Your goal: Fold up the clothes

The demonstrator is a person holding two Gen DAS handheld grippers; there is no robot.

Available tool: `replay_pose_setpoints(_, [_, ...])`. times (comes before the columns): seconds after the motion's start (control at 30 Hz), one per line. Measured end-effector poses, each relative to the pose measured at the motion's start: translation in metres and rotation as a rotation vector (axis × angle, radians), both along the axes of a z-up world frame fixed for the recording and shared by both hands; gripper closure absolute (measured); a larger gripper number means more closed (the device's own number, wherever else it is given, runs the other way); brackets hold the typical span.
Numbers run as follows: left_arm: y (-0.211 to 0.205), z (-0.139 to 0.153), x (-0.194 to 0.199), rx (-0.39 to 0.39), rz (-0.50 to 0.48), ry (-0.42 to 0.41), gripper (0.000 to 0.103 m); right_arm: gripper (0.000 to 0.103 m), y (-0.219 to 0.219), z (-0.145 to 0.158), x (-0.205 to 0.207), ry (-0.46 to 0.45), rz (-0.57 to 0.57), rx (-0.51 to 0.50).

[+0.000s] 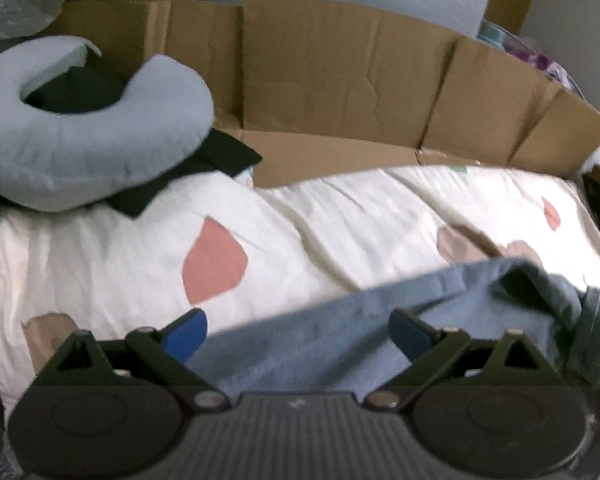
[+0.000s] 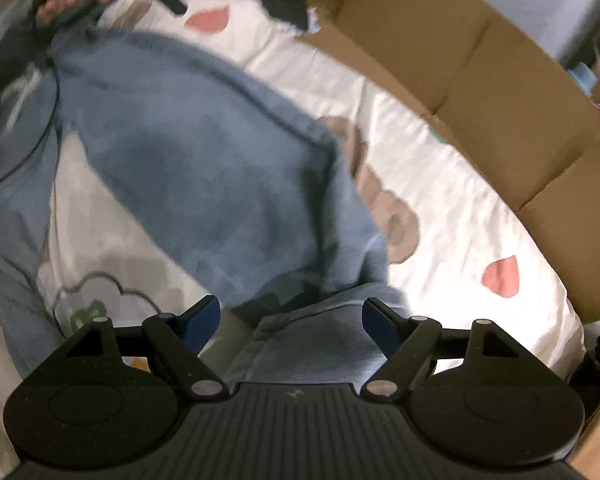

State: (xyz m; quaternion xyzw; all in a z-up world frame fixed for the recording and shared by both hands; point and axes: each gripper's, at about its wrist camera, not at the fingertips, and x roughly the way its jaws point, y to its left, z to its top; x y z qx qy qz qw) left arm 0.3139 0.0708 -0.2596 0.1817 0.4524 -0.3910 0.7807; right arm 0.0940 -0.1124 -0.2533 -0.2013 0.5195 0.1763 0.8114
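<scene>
On quilt, blue garment; both tongs spread; no legible writing

Neck pillow on patterned duvet; cardboard behind.

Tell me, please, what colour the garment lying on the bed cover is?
Light blue; the garment shows best in the right wrist view.

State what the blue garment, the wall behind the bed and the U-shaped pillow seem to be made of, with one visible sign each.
Blue garment: soft matte knit, probably cotton; it drapes and creases.
Wall: brown corrugated cardboard, dull, with fold lines and dents.
U-shaped pillow: pale blue woven fabric over stuffing, judging by its plump shape.
</scene>
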Motion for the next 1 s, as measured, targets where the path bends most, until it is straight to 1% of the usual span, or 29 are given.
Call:
replay_pose_setpoints(0.1, [0.008, -0.012, -0.002, 0.007, 0.004, 0.020, 0.004, 0.022, 0.015, -0.011, -0.002, 0.006, 0.006, -0.038])
replay_pose_setpoints(0.2, [0.016, -0.024, -0.004, 0.014, 0.008, 0.041, 0.004, 0.022, 0.030, -0.023, -0.008, -0.017, 0.043, -0.109])
replay_pose_setpoints(0.33, [0.028, -0.036, -0.008, 0.022, 0.024, 0.052, 0.004, 0.022, 0.041, -0.045, -0.015, -0.003, 0.085, -0.191])
replay_pose_setpoints(0.47, [0.037, -0.042, -0.010, 0.052, 0.038, 0.024, 0.004, 0.021, 0.040, -0.065, -0.020, 0.020, 0.134, -0.331])
replay_pose_setpoints(0.5, [0.039, -0.043, -0.009, 0.056, 0.043, 0.023, 0.004, 0.022, 0.039, -0.067, -0.020, 0.018, 0.141, -0.353])
replay_pose_setpoints(0.53, [0.040, -0.043, -0.009, 0.055, 0.045, 0.026, 0.004, 0.024, 0.037, -0.068, -0.019, 0.013, 0.145, -0.370])
replay_pose_setpoints(0.57, [0.042, -0.043, -0.008, 0.053, 0.046, 0.029, 0.004, 0.035, 0.035, -0.068, -0.019, 0.008, 0.149, -0.386])
replay_pose_setpoints(0.6, [0.042, -0.042, -0.008, 0.053, 0.045, 0.028, 0.004, 0.042, 0.033, -0.068, -0.018, 0.003, 0.153, -0.402])
replay_pose_setpoints(0.67, [0.043, -0.041, -0.009, 0.053, 0.045, 0.022, 0.004, 0.074, 0.028, -0.066, -0.016, -0.009, 0.149, -0.419])
replay_pose_setpoints(0.7, [0.043, -0.040, -0.009, 0.051, 0.045, 0.020, 0.004, 0.081, 0.023, -0.062, -0.013, -0.016, 0.134, -0.414])
replay_pose_setpoints(0.73, [0.042, -0.040, -0.009, 0.048, 0.045, 0.022, 0.004, 0.090, 0.018, -0.058, -0.010, -0.021, 0.116, -0.405])
replay_pose_setpoints(0.83, [0.041, -0.038, -0.009, 0.041, 0.052, 0.024, 0.004, 0.097, 0.003, -0.045, -0.003, -0.044, 0.070, -0.388])
replay_pose_setpoints(0.93, [0.040, -0.036, -0.010, 0.041, 0.056, 0.021, 0.004, 0.097, -0.007, -0.036, -0.004, -0.063, 0.037, -0.370])
replay_pose_setpoints(1.0, [0.039, -0.035, -0.011, 0.039, 0.056, 0.026, 0.004, 0.095, -0.008, -0.033, -0.007, -0.073, 0.025, -0.357])
